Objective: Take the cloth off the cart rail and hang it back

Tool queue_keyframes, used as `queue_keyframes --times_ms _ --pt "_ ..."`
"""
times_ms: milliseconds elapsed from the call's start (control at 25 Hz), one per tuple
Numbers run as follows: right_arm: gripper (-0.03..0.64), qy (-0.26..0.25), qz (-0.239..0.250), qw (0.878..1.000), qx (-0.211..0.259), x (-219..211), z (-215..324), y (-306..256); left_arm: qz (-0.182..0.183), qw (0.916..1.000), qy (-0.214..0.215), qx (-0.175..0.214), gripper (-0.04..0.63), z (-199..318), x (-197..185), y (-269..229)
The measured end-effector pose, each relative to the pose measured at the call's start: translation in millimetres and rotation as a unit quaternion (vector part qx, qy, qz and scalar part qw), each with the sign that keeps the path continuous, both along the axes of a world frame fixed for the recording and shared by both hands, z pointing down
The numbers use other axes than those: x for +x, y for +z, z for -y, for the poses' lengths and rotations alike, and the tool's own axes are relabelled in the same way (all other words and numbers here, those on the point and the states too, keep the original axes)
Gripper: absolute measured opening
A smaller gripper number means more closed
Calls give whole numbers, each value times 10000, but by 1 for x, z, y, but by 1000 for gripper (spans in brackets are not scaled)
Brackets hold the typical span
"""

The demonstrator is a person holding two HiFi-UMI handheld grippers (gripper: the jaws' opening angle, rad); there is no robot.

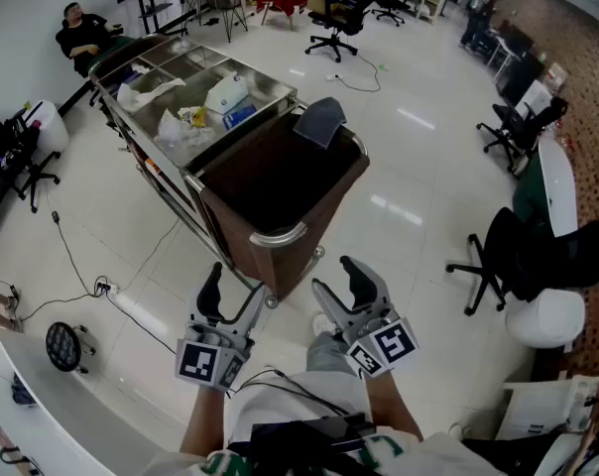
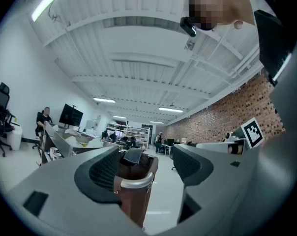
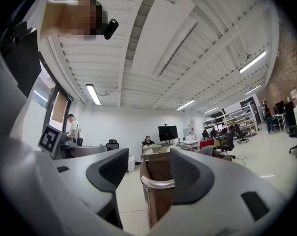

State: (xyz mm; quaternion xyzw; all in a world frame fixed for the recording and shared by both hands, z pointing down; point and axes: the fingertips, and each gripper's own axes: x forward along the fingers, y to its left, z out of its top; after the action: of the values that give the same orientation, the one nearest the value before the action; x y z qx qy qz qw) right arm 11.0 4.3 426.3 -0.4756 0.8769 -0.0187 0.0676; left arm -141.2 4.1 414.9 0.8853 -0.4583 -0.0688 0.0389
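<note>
A dark grey cloth point(image 1: 321, 121) hangs over the far rim of the cart's brown bag point(image 1: 280, 181); the left gripper view shows the cloth point(image 2: 133, 156) beyond the near metal rail point(image 2: 136, 183). The cart's rail point(image 1: 278, 236) faces me. My left gripper point(image 1: 230, 295) and right gripper point(image 1: 335, 280) hover side by side just short of that rail, both open and empty. The right gripper view shows the rail point(image 3: 158, 183) between its jaws in the distance, untouched.
The steel cart top point(image 1: 195, 92) holds a white jug, rags and bottles. Office chairs point(image 1: 498, 261) stand to the right, another chair point(image 1: 331, 30) behind the cart. A cable and power strip point(image 1: 116, 300) lie on the floor at left. A person point(image 1: 81, 36) sits far left.
</note>
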Motion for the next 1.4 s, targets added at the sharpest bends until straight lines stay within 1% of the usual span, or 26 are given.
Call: queue_keyframes --times_ms 80,160,240,320,440,520,600,720,800,880,960,1040,1160,1240,1320,1400 --pt "279 33 145 9999 -36 25 19 -2 83 9999 -42 51 330 17 18 2" --pt "279 -30 234 9997 12 50 40 -9 34 10000 -44 77 330 35 44 -6" --pt "269 -196 223 9994 153 69 64 -21 -6 9999 -118 113 330 55 68 -17" --pt "268 -392 179 9987 255 84 88 -29 -22 9994 -321 149 330 78 84 -25" --pt "268 -650 195 9973 268 107 112 -34 21 9983 -563 173 330 98 108 -33" --pt "268 -813 217 9961 251 121 128 -33 110 9976 -648 229 330 108 126 -38" --pt "268 -957 225 9950 179 130 145 -28 126 9969 -728 266 330 118 139 -41" --pt "268 -1063 299 9938 91 133 166 -21 237 9964 -780 227 330 129 148 -35" --pt "268 -1045 324 9939 139 133 174 -23 283 9967 -742 184 330 138 149 -30" --pt "268 -942 327 9948 208 133 179 -28 211 9976 -641 152 330 146 150 -29" --pt "268 -772 391 9961 167 134 182 -30 158 9984 -503 186 330 151 152 -34" --pt "268 -709 403 9966 135 132 181 -28 202 9985 -441 267 326 154 148 -35" --pt "268 -573 145 9981 148 130 191 -22 281 9982 -467 262 321 162 132 -24" --pt "268 -461 -164 9987 108 134 210 -20 253 9978 -531 291 321 164 120 -23" --pt "268 -445 -834 9955 -58 134 241 -15 284 9967 -651 389 321 165 102 -22" --pt "268 -369 -1633 9856 -238 134 282 -13 338 9958 -739 412 321 166 88 -23"
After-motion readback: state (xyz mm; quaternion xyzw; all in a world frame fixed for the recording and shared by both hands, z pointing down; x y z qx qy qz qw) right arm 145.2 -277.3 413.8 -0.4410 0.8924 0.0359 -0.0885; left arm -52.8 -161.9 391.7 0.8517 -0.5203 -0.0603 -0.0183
